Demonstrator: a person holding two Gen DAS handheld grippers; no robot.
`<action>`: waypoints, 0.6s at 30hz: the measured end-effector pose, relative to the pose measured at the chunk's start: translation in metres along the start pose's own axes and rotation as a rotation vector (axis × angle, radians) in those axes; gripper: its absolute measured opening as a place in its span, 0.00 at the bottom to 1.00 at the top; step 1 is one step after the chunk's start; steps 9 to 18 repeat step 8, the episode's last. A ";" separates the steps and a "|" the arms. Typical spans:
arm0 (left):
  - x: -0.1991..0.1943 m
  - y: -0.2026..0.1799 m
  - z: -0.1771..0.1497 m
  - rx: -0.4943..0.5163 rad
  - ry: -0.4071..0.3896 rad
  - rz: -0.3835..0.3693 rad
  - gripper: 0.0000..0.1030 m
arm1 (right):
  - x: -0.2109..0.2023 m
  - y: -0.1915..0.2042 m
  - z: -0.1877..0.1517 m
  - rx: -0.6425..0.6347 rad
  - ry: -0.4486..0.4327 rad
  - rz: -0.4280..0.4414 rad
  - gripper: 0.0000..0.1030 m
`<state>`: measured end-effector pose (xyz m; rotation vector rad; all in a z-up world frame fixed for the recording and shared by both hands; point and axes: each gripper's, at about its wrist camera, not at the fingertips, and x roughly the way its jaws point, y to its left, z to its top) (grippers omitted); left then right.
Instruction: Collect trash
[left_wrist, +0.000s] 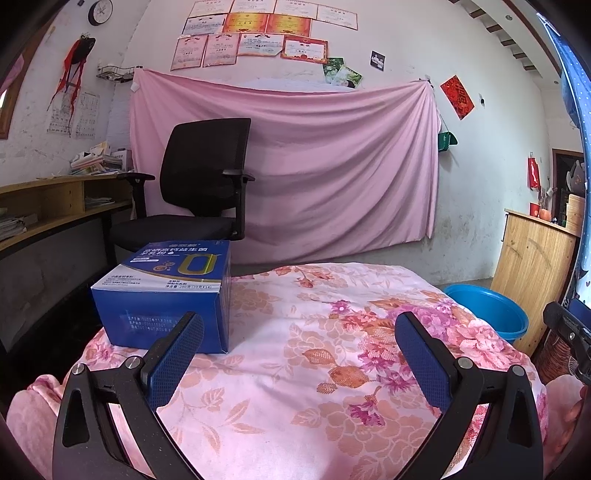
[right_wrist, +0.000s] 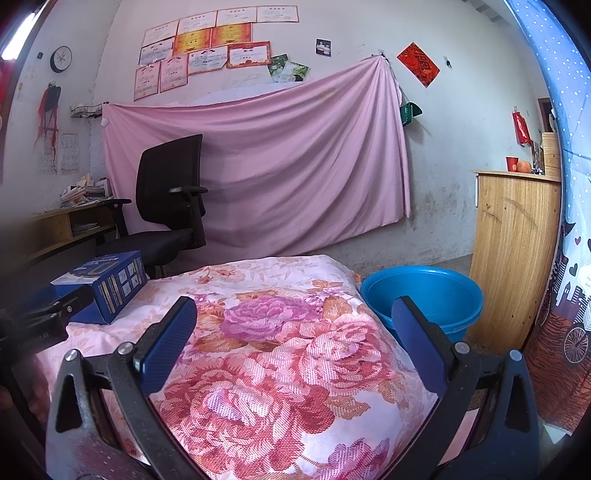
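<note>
Floral tablecloth (left_wrist: 295, 369) bears a blue box (left_wrist: 162, 295); blue basin (right_wrist: 424, 295) beside it.

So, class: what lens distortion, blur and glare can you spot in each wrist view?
Left wrist view: fisheye bends the desk edge, corners go dark, box is sharp. Right wrist view: window glare top left, and the left tongs are blurred at the edge.
</note>
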<state>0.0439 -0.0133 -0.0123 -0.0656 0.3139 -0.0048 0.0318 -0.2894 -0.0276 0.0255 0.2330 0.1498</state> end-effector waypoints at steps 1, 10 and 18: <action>0.000 0.000 0.000 0.000 0.000 0.001 0.98 | 0.000 0.000 0.000 -0.002 0.001 0.001 1.00; 0.001 0.003 0.000 -0.004 -0.002 0.003 0.98 | 0.000 -0.001 0.000 0.000 0.006 0.002 1.00; 0.001 0.003 0.000 -0.004 -0.002 0.003 0.98 | 0.000 -0.001 0.000 0.000 0.006 0.002 1.00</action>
